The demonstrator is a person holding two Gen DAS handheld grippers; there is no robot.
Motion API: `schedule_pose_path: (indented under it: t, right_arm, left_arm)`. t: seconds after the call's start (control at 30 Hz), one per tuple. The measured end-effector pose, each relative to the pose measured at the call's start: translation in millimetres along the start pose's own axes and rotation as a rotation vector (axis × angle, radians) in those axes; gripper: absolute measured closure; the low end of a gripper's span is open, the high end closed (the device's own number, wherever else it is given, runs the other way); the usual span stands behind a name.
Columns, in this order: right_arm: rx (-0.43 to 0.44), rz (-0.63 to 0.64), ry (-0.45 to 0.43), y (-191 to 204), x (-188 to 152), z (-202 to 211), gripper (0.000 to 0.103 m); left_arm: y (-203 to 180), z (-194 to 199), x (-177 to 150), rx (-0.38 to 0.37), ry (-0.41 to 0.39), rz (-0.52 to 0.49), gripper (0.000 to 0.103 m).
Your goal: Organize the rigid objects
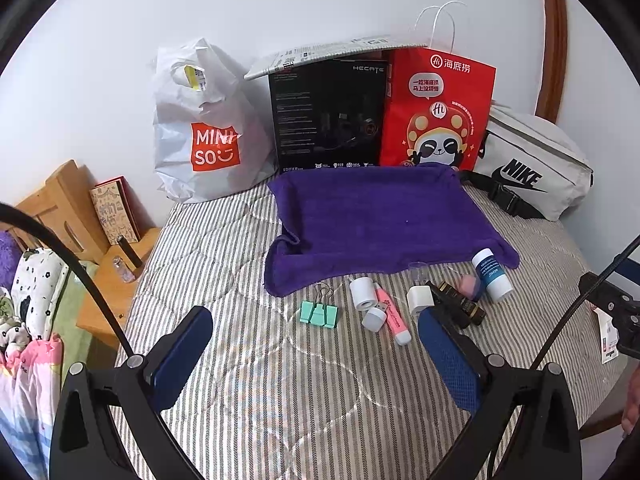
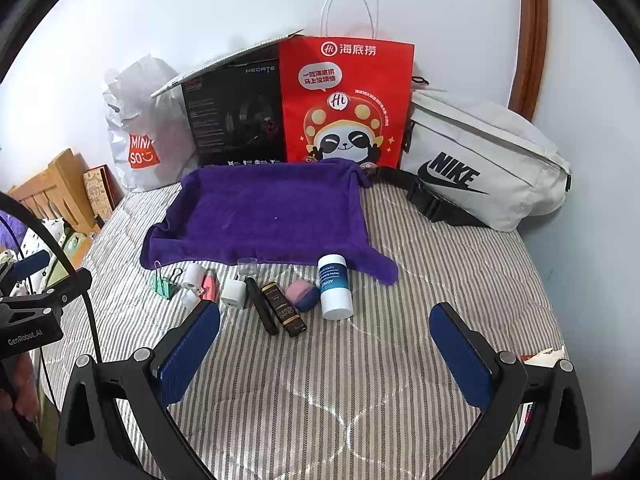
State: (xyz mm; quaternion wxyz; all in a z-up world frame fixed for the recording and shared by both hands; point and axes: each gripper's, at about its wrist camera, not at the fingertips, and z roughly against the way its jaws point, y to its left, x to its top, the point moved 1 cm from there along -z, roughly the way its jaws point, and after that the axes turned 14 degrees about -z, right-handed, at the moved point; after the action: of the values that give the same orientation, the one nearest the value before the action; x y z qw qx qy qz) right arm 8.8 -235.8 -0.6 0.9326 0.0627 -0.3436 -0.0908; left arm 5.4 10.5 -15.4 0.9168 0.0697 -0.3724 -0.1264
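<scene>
- Our left gripper (image 1: 316, 344) hangs above the striped bed (image 1: 256, 380) with jaws spread wide and nothing between them; our right gripper (image 2: 326, 340) is likewise wide apart and empty.
- The small objects lie in a loose row on the bed just in front of the purple towel (image 2: 264, 208), which looks bare, so we judge no piece has been placed yet and the first pick is the step in hand.
- From our left: a green clip (image 1: 319, 314), a white roll (image 1: 362, 293), a pink marker (image 1: 393, 316), a white plug (image 2: 234, 294), a black stick (image 2: 262, 312), a dark tube (image 2: 285, 309), a pink-and-blue sponge (image 2: 303, 295) and a white bottle (image 2: 335, 286).
- The bottle lies on its side, long axis running roughly towards the towel, blue-labelled end touching or nearly touching the towel's edge.
- For the bottle we would bring the right gripper down with jaws across its width, not along its length, gripping near mid-body so it does not roll or swing.
- The stick and tube lie side by side, almost touching, long axes angled from the towel towards us and rightward; separating them calls for a narrow approach.
- The marker runs likewise, angled near-right.
- A clear cup (image 2: 247, 267) stands at the towel's edge.
</scene>
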Motion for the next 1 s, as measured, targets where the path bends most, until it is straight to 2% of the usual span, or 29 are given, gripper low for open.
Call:
schedule_pose_path:
  t: [1.0]
  right_arm:
    - [-0.003, -0.002, 0.007, 1.1, 0.9, 1.1, 0.0]
  left_arm:
    - [3.0, 0.9, -0.6, 0.004, 0.008, -0.005, 0.0]
